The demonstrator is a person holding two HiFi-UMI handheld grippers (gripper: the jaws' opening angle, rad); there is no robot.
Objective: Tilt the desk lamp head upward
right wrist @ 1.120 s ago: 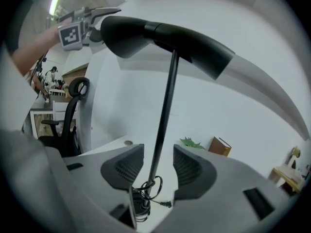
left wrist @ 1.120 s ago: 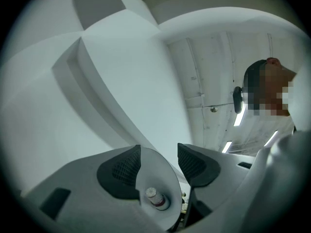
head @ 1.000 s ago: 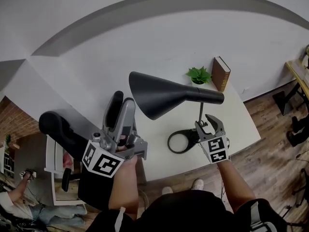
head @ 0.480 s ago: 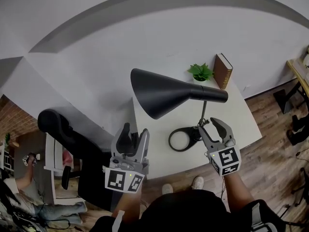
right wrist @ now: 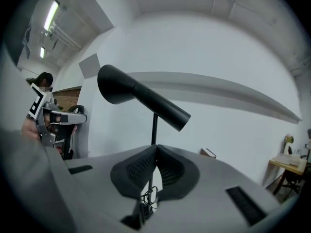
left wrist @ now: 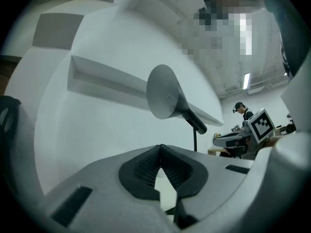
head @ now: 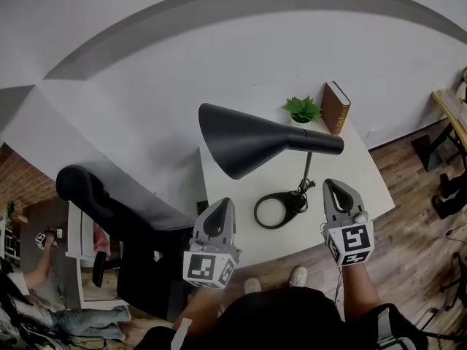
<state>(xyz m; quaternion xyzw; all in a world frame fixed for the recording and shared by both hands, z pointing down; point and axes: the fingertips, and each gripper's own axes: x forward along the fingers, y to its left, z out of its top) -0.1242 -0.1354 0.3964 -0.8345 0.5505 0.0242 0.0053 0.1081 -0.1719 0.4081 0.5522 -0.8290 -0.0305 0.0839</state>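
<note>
A black desk lamp stands on the white table (head: 365,173). Its cone head (head: 244,146) lies roughly level, mouth to the left, on a thin pole above a ring base (head: 273,212). My left gripper (head: 220,211) hovers off the table's front left corner, below the cone. Its jaws are closing and the tips meet on nothing. My right gripper (head: 338,190) is right of the base, jaws likewise closing to shut and empty. In the left gripper view the lamp head (left wrist: 164,92) rises above the gripper (left wrist: 160,148). In the right gripper view the head (right wrist: 121,87) is above the gripper (right wrist: 155,148).
A small green plant (head: 301,111) and an upright brown book (head: 335,107) stand at the table's far edge. A black office chair (head: 91,190) is left of the table. A person (head: 33,286) sits at the lower left. A wooden table (head: 452,111) is at the right.
Both grippers were open and are now shut. The left gripper dropped lower and moved right toward the table corner. The right gripper drew back from the lamp base.
</note>
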